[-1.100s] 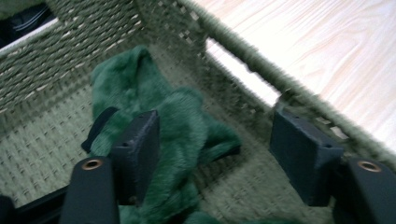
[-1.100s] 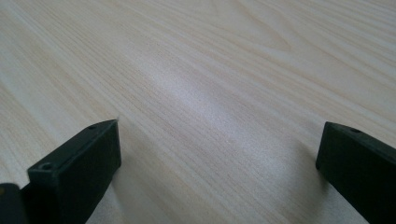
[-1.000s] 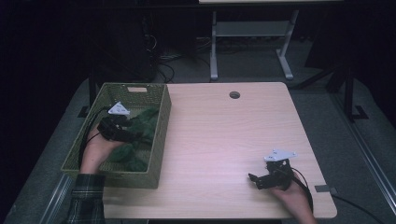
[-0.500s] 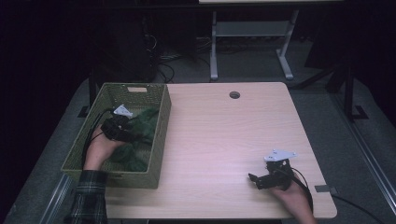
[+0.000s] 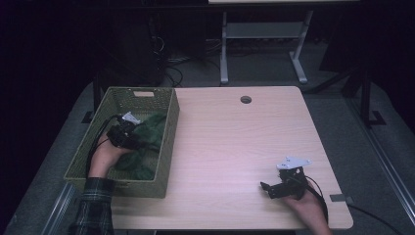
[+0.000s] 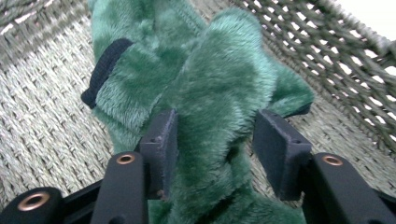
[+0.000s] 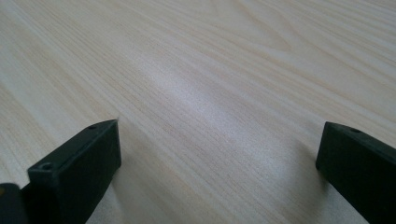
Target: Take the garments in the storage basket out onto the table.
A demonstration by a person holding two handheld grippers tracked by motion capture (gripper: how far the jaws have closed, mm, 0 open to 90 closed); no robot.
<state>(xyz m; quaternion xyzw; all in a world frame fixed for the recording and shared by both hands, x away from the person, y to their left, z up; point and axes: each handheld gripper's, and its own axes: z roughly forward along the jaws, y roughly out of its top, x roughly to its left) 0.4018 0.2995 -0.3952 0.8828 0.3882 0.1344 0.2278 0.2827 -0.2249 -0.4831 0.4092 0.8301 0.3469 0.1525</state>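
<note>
**Gripper closes on green plush in woven basket**

A pale wooden desk (image 5: pixel 235 147) carries an olive woven basket (image 5: pixel 166 147) at its left edge. Inside it lies a green plush cloth (image 6: pixel 205 93), trimmed with a dark band, resting on the basket floor. The left gripper (image 6: pixel 215 140) reaches down into the basket, its jaws about half open and just now closing, a raised fold of the plush between them; the left pad touches the fur, while contact at the right pad is hard to make out. The right gripper (image 7: pixel 219 154) rests near the desk's front right corner, jaws wide apart over bare wood, holding nothing. The cloth's lower part is cut off from view.
</note>
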